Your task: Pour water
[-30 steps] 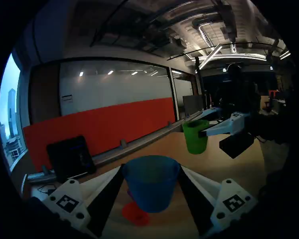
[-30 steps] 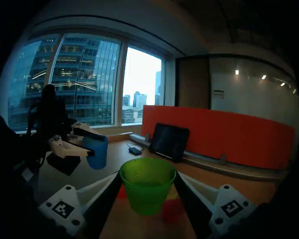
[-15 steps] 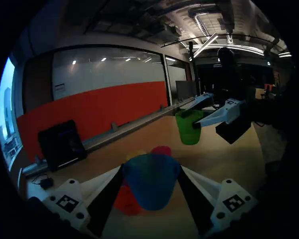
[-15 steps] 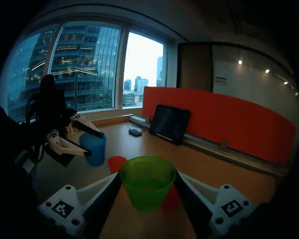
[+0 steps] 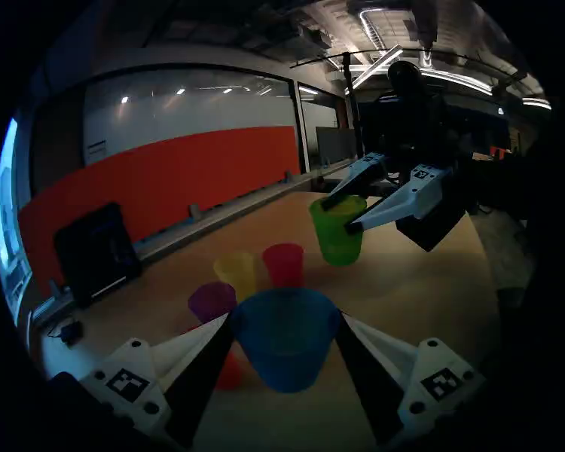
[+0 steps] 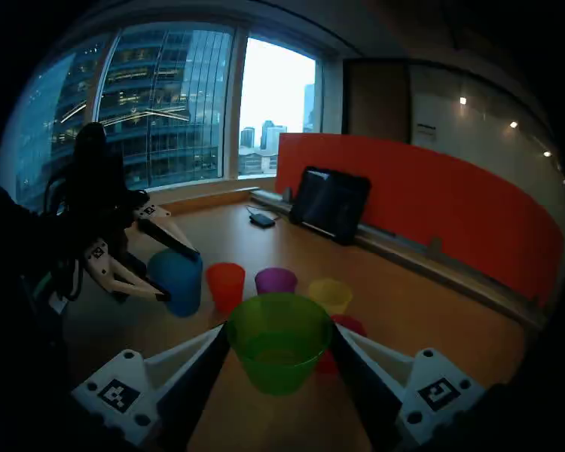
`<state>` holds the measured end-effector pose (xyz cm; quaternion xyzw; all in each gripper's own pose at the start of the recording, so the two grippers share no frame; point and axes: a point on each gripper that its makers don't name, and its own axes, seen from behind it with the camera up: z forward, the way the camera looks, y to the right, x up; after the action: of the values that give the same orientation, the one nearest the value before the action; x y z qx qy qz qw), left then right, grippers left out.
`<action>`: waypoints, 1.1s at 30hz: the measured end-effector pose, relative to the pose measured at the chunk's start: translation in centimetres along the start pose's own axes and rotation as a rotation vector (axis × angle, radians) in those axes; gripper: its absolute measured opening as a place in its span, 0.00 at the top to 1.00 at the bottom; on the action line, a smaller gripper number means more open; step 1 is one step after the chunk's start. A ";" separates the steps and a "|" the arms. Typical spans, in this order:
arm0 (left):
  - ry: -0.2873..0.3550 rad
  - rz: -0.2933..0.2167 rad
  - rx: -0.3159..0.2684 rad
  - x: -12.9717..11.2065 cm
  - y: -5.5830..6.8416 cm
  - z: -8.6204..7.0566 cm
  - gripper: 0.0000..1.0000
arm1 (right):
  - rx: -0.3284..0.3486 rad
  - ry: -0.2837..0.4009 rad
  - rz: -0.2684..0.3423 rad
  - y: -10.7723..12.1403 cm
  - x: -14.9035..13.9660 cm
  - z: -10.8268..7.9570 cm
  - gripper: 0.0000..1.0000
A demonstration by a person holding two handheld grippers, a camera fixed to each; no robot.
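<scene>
Our left gripper (image 5: 285, 325) pinches the translucent blue plastic cup (image 5: 286, 348) between both fingers, upright, and our right gripper (image 6: 280, 331) grips the translucent green plastic cup (image 6: 280, 350) likewise. On the wooden table (image 6: 448, 339) between them stand a small orange cup (image 6: 225, 286), a purple cup (image 6: 275, 280) and a yellow cup (image 6: 330, 294). A red cup (image 6: 349, 325) sits half hidden behind the green one. A black tablet (image 6: 331, 203) leans near the orange partition (image 6: 448, 203). In the dim light we cannot tell whether either held cup carries water.
</scene>
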<state>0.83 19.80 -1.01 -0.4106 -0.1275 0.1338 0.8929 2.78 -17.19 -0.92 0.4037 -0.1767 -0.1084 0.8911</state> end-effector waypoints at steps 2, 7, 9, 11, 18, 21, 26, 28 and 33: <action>-0.011 0.001 -0.006 -0.5 0.2 0.2 0.09 | 0.001 -0.012 0.004 0.1 -0.5 0.1 0.06; -0.037 0.011 -0.023 -1.7 0.9 0.6 0.10 | 0.000 -0.036 0.003 0.3 -1.6 0.5 0.06; -0.047 0.015 -0.028 -2.1 1.1 0.8 0.10 | 0.001 -0.044 0.003 0.4 -2.0 0.6 0.06; -0.057 0.019 -0.032 -2.7 1.3 1.0 0.10 | 0.001 -0.053 0.004 0.4 -2.4 0.7 0.06; -0.086 0.014 -0.043 -4.3 1.8 1.5 0.09 | -0.001 -0.090 -0.005 0.6 -4.0 1.4 0.06; -0.100 0.015 -0.042 -4.9 1.7 1.7 0.10 | 0.000 -0.105 -0.010 0.6 -4.7 1.6 0.06; -0.122 0.012 -0.043 -5.8 1.6 2.0 0.10 | 0.001 -0.120 -0.010 0.6 -5.5 1.8 0.06; -0.129 0.011 -0.042 -6.1 1.5 2.1 0.10 | 0.002 -0.126 -0.008 0.6 -5.9 1.9 0.06; -0.142 0.010 -0.040 -6.8 1.3 2.2 0.10 | 0.000 -0.137 -0.007 0.6 -6.6 2.0 0.06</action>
<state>-6.42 19.80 -1.41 -0.4186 -0.1912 0.1646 0.8724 -3.99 -15.95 -0.72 0.3960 -0.2356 -0.1390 0.8766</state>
